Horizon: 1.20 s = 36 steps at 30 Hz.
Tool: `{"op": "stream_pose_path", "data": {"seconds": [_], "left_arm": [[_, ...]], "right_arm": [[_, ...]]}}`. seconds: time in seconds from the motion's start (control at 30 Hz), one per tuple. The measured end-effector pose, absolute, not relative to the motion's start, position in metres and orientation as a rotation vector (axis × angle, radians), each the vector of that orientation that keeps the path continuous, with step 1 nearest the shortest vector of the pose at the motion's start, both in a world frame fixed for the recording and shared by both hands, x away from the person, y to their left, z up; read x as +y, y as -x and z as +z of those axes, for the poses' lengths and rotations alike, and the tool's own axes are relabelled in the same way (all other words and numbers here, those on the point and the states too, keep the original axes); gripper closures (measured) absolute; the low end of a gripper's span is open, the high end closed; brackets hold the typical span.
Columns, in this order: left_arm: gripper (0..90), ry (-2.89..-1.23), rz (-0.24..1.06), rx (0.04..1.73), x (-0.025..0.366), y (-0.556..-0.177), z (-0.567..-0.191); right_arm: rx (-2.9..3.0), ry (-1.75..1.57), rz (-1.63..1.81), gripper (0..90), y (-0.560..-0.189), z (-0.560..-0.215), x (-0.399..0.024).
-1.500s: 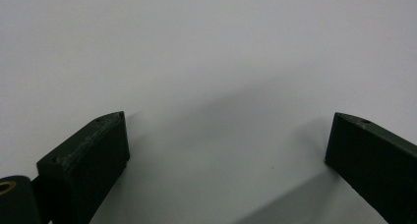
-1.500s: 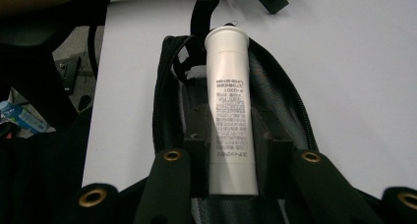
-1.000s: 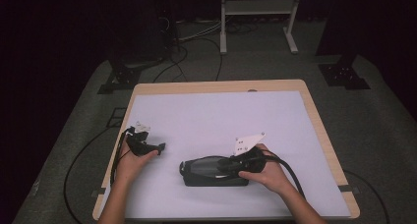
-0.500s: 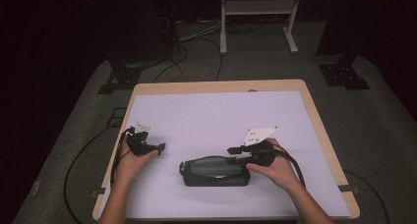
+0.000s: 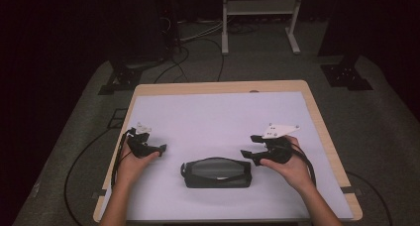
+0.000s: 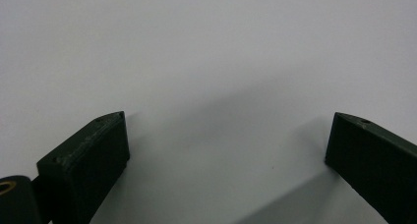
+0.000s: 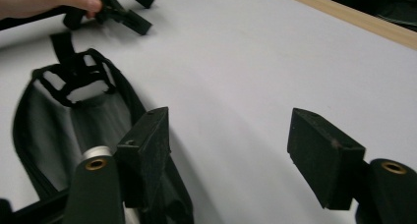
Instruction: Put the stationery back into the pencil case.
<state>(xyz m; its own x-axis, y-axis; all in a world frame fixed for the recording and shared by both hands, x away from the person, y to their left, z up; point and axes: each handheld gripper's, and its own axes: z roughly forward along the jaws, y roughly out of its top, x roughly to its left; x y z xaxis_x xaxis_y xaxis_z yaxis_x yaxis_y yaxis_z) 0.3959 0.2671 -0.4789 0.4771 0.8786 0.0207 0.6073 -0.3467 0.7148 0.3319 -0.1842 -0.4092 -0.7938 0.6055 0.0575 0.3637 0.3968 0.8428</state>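
black pouch (image 5: pixel 216 172) on the worktop (image 5: pixel 218 117) looks soft, light, floppy fabric w/ mesh; best pinched at an end loop or zip edge. both tongs gape, holding nothing: right tongs (image 5: pixel 251 146) just opened beside it, left tongs (image 5: pixel 159 149) well apart.

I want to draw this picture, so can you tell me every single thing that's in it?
pouch: one, black with a grey panel, lying flat near the front of the table, between the two grippers
table: one, white top with a light wooden edge, in the middle of the room
metal stand: one, pale grey, on the floor behind the table
cables: several, black, on the grey floor behind the table
left gripper: one, black, open, left of the pouch
right gripper: one, black, jaws just opened with nothing between them, right of the pouch
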Motion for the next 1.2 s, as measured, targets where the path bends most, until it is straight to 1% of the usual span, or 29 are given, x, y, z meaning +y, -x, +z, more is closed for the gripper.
{"op": "stream_pose_path", "data": {"seconds": [0.2,0.43,0.93,1.2], "left_arm": [[1.8,-2.078,0.541,1.224,0.267,-0.396,-0.479],[1.8,-2.078,0.541,1.224,0.267,-0.396,-0.479],[1.8,-2.08,0.542,1.224,0.267,-0.396,-0.479],[1.8,-2.079,0.541,1.224,0.267,-0.396,-0.479]], "right_arm": [[2.368,-0.921,1.289,27.0,-0.329,-0.416,-0.202],[2.336,-0.993,1.24,24.4,-0.323,-0.425,-0.223],[2.31,-1.154,1.107,20.8,-0.303,-0.46,-0.267],[2.312,-1.196,1.007,18.7,-0.3,-0.475,-0.274]]}}
